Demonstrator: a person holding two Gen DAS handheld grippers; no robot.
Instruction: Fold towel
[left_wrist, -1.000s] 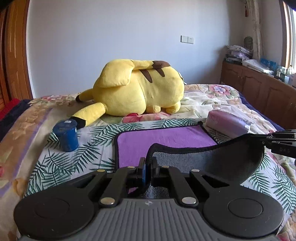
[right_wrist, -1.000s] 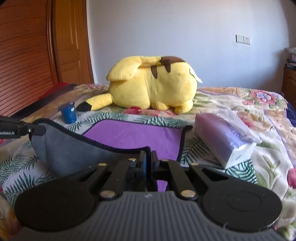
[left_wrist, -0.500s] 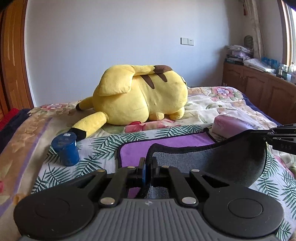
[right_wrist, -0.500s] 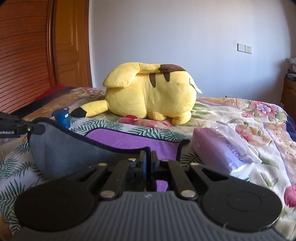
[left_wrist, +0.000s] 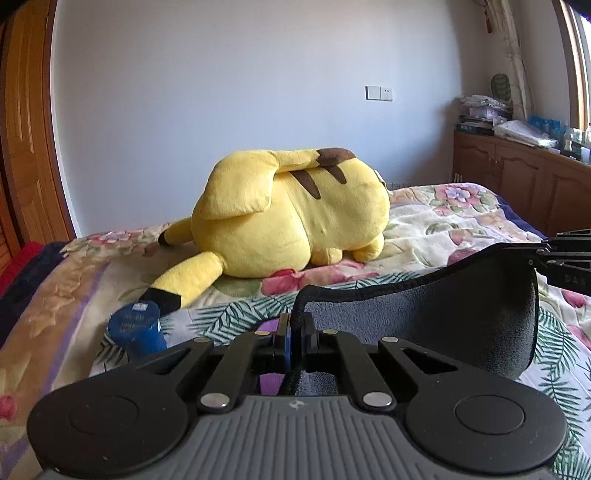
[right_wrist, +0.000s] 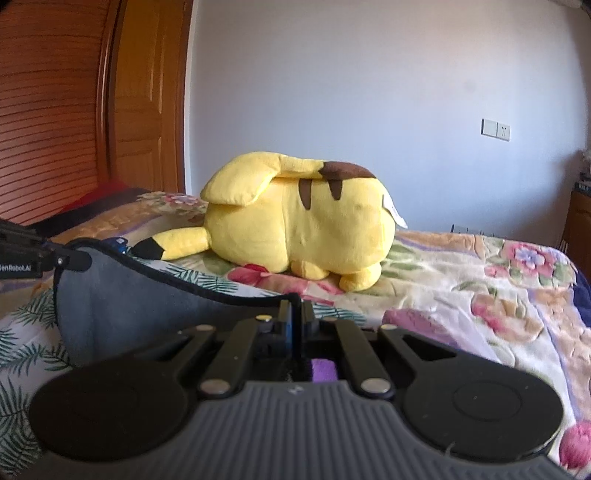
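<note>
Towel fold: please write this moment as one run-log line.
left gripper: shut on towel | right gripper: shut on towel | towel: lifted, gray underside showing

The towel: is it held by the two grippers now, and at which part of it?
Yes. The left gripper and the right gripper each pinch a corner of the towel on its black-trimmed edge.

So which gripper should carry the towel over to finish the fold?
Neither alone, probably. The left gripper and right gripper are each shut on a corner of the towel, its edge lifted between them, so both look equally placed to move together.
</note>
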